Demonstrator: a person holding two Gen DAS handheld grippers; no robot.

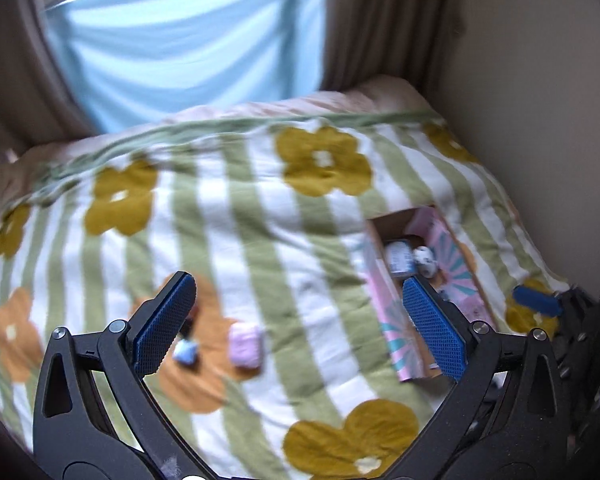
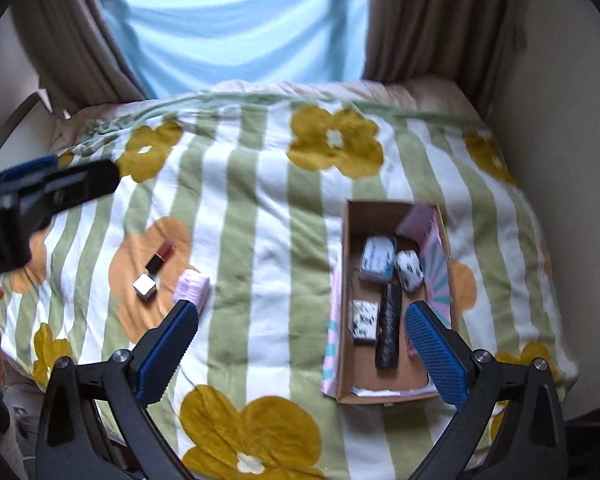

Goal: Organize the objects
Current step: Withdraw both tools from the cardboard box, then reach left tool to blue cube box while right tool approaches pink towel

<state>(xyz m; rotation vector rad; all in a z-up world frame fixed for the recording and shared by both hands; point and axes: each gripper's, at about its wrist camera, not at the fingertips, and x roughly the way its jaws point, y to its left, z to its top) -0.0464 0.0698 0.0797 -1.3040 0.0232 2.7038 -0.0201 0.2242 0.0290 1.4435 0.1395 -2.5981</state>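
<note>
One bed, striped flower blanket [image 2: 260, 216]. One cardboard box [image 2: 346, 280] on right side, four items inside: two patterned packs, spotted ball [image 2: 409, 268], black tube [image 2: 388, 330]. Three loose on left: lipstick [image 2: 160, 256], silver cube [image 2: 145, 287], pink pack [image 2: 192, 286]; labels too blurry. Left tongs [image 1: 298, 320] and right tongs [image 2: 300, 342] both wide, empty.

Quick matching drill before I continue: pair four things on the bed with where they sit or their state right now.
Things:
1. black tube
2. lilac box
3. red-capped lipstick
4. right tongs

Places or states:
A. open, holding nothing
B. lying in the cardboard box
C. on the blanket, right of the silver cube
D. on the orange flower, behind the silver cube

Pairs: 1-B, 2-C, 3-D, 4-A
</note>
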